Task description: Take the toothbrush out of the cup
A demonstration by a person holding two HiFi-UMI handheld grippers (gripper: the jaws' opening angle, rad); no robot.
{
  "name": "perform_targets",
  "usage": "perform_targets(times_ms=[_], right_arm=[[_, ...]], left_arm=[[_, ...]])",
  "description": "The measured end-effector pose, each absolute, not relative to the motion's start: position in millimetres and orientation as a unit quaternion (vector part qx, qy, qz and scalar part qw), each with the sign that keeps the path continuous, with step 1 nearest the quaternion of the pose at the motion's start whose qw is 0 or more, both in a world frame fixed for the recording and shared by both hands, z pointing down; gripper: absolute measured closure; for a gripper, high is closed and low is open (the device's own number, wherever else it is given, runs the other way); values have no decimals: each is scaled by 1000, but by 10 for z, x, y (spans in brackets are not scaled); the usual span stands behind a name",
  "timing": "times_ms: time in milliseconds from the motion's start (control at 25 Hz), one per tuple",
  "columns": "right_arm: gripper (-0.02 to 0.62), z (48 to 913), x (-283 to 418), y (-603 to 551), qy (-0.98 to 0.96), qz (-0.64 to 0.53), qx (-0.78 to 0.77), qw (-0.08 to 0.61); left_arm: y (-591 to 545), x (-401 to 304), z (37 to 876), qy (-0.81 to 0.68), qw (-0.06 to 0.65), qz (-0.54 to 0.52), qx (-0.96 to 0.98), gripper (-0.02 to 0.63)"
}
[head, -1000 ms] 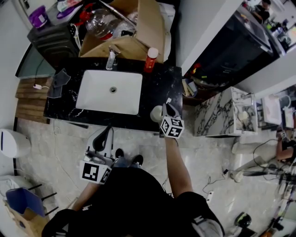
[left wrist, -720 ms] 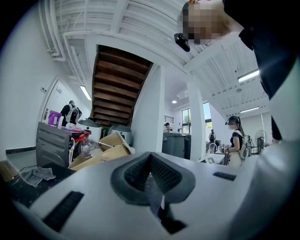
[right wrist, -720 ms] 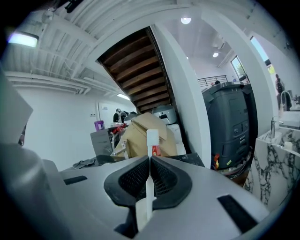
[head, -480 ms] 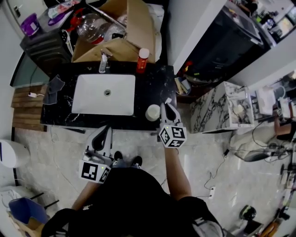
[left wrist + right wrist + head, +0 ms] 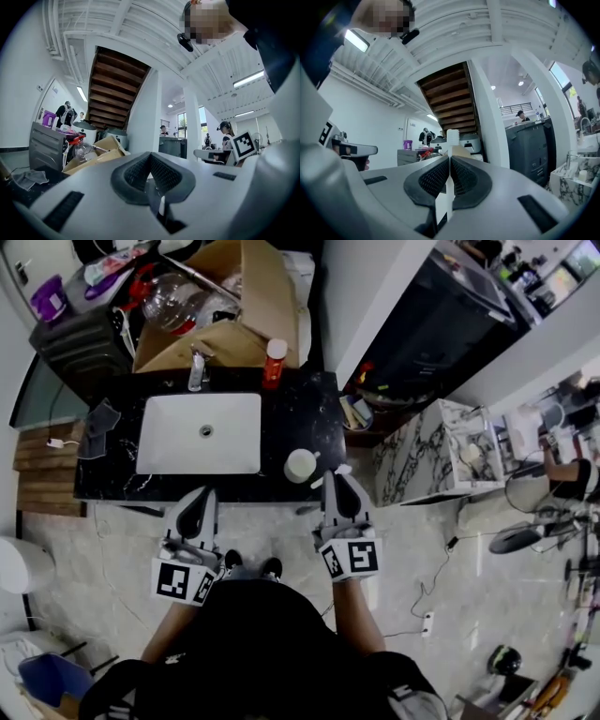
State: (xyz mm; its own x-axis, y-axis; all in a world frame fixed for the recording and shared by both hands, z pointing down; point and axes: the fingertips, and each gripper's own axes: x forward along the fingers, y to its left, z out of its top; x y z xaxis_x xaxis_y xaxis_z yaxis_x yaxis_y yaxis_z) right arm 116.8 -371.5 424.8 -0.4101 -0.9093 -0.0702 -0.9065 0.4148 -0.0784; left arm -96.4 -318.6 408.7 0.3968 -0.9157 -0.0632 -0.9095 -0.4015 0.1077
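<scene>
The white cup (image 5: pixel 301 465) is standing on the black counter (image 5: pixel 309 409) near its front edge, just right of the white sink (image 5: pixel 200 432). The toothbrush (image 5: pixel 452 137) is sitting outside it. The right gripper (image 5: pixel 336 482) is clamping the white handle between its pads, and the bristle head is sticking up past the jaw tips. Behind the counter an open cardboard box (image 5: pixel 248 296) is holding a clear plastic bottle (image 5: pixel 178 298) among clutter too jumbled to name. The left gripper (image 5: pixel 200 495) is hovering in front of the sink, its jaws pressed together on nothing

The head view is giving the cup's place, but is showing only a small white tip of the brush just beside the cup. The right gripper view is showing the grip itself, with the handle running upright through the closed pads, while the cup is lying outside that view. The left gripper view is showing the box and bottle from the side
</scene>
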Motion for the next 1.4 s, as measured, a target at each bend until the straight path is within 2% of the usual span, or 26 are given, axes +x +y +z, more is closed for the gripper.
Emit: perform_targets(times_ms=[520, 1400], right_arm=[[566, 3900, 1434, -3068, 817, 6, -568, 99], [566, 3861, 1519, -2899, 813, 15, -572, 104]], left_arm=[[-3058, -896, 3985, -536, 21, -67, 841, 603], [-2910, -815, 3949, -527, 18, -67, 847, 603]])
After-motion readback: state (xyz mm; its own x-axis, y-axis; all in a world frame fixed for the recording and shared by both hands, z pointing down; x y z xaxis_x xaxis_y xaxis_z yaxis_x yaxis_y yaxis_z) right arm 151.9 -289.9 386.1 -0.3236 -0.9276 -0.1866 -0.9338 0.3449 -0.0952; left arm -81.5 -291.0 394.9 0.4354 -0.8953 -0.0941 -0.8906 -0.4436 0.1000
